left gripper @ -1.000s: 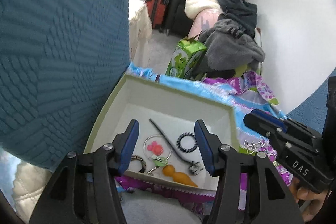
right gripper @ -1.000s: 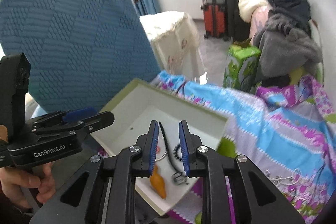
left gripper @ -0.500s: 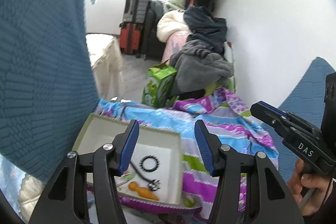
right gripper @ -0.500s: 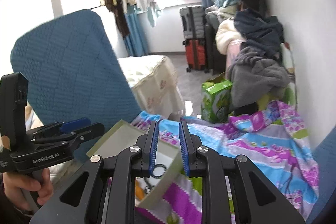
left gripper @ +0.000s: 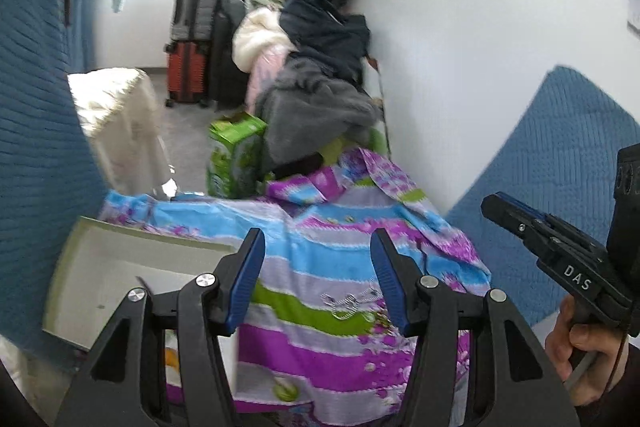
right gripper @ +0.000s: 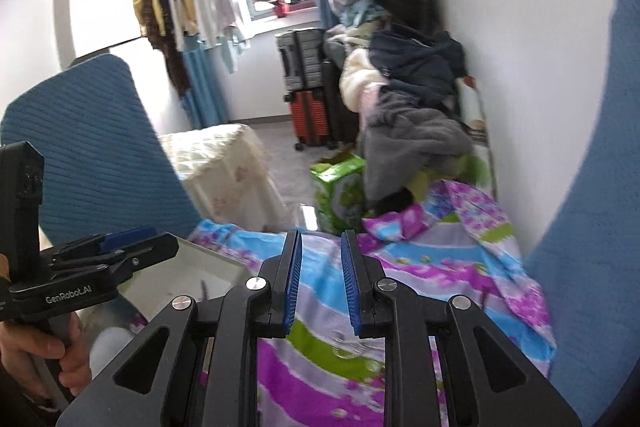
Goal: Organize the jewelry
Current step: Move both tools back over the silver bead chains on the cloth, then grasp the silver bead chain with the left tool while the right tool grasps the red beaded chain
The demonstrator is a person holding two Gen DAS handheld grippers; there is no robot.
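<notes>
Left tool (left gripper: 316, 281) hangs wide and empty over the striped floral cloth (left gripper: 320, 307), silver jewelry (left gripper: 346, 301) lying right between its tips. Right tool (right gripper: 320, 285) is narrowed, nothing gripped. The pale tray (left gripper: 120, 267) sits off to the left.

The left black two-finger tool with blue pads (left gripper: 317, 277) pointed downward, its jaws standing well apart with nothing between them. The right black two-finger tool with blue pads (right gripper: 320, 283) kept a narrow gap — also empty. A hand (left gripper: 582, 347) gripped each tool's handle from below.
</notes>
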